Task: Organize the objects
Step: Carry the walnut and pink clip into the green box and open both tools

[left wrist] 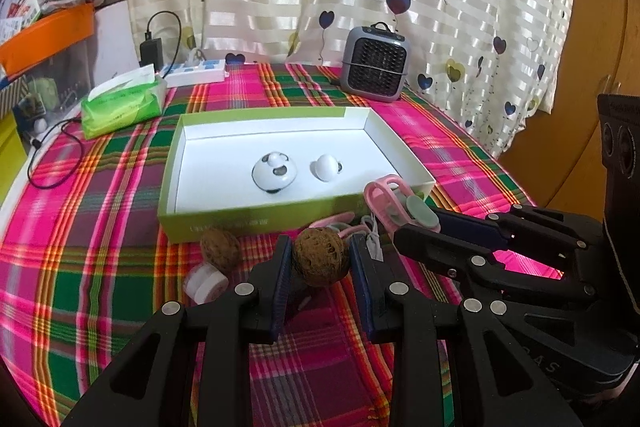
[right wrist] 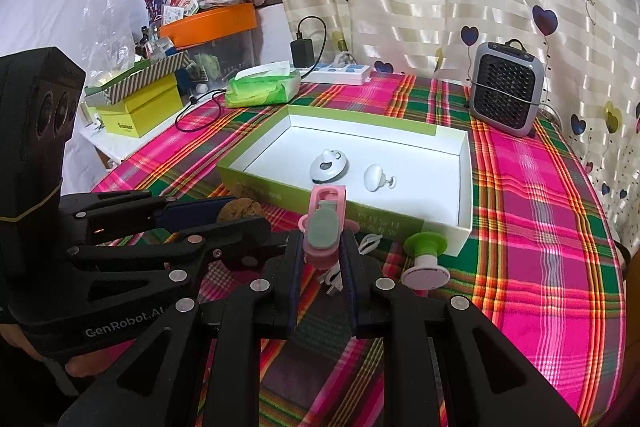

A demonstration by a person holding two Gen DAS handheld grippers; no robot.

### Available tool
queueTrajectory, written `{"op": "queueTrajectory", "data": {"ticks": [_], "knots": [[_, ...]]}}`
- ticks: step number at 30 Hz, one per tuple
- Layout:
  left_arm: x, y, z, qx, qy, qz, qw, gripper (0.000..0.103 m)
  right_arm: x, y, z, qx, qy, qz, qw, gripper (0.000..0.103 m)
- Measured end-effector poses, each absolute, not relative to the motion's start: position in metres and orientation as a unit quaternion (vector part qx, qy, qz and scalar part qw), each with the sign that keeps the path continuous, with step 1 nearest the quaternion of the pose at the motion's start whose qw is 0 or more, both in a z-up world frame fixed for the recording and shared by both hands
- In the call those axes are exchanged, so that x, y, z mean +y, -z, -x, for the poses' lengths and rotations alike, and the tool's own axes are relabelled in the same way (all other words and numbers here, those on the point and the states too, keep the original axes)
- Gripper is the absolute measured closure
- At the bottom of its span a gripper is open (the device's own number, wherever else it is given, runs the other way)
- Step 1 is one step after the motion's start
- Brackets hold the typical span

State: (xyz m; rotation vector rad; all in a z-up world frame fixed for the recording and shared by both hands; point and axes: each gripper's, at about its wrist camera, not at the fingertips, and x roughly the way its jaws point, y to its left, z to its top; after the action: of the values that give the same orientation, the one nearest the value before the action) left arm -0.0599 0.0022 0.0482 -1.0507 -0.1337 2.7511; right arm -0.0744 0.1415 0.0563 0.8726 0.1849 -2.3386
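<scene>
Before the box [left wrist: 248, 221] — two walnuts [left wrist: 221, 249], left claw [left wrist: 320, 263] grasping one, right claw [right wrist: 322, 255] clenching pink clip [right wrist: 325, 223].

2 walnuts [left wrist: 320, 257], pink clip [right wrist: 324, 227], 2 white knobs [left wrist: 274, 171] in box [left wrist: 256, 215].

The open box [left wrist: 256, 223] lies mid-table [left wrist: 100, 227], two knobs [left wrist: 275, 171] inside. Behind it: heater [left wrist: 376, 65], tissue pack [left wrist: 122, 103], power strip [left wrist: 196, 71]. Before it: two walnuts [left wrist: 320, 257].
</scene>
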Motion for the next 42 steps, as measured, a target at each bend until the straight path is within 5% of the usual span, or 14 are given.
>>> {"op": "queueTrajectory", "data": {"ticks": [42], "knots": [[-0.035, -0.025, 0.178, -0.018, -0.917, 0.399, 0.026, 0.076, 0.137, -0.024, 0.192, 0.091, 0.872, -0.411, 0.250, 0.084]]}}
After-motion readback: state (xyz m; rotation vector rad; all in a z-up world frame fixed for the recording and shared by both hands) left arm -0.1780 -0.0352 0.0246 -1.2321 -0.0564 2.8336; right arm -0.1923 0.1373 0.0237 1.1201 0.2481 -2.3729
